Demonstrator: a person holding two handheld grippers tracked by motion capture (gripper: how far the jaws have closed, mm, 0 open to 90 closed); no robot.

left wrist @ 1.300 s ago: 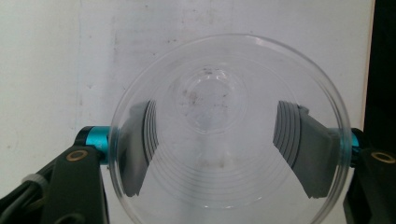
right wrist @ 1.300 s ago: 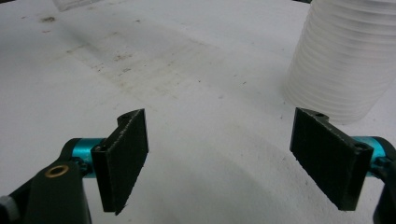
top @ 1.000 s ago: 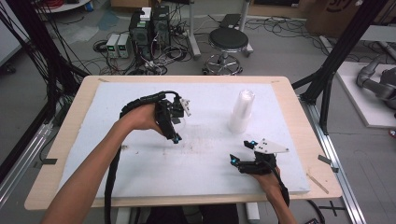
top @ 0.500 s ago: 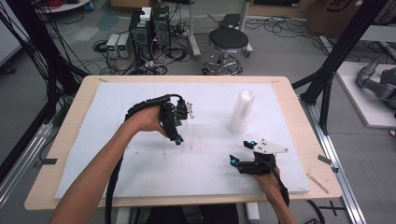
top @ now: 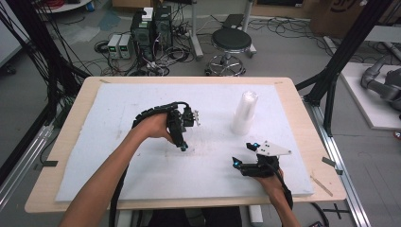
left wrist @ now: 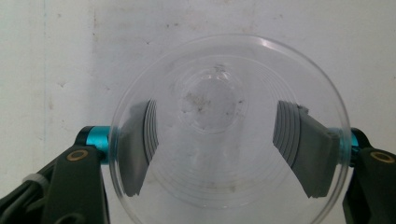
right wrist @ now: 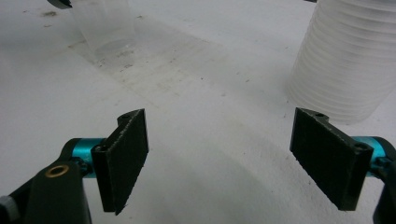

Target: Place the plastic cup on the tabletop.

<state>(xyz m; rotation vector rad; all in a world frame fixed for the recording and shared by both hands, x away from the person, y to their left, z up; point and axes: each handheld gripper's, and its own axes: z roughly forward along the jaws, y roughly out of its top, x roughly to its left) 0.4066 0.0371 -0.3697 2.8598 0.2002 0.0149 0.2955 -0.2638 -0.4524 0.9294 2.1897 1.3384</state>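
A white foam board [top: 94,161] covers a wooden table [top: 302,118]. Near the board's far right stands a tall stack of clear plastic cups [top: 244,112], mouth down. Left of the stack, near the board's middle, a person's left hand [top: 153,127] points the left gripper [left wrist: 219,135] straight down. Its jaws stand on either side of a single clear cup [left wrist: 229,130], pads against or just beside the cup's wall; whether they press it cannot be told. Nearer the person than the stack, the right gripper [top: 243,153] rests low over the board, jaws spread wide and holding nothing, with the stack ahead to one side.
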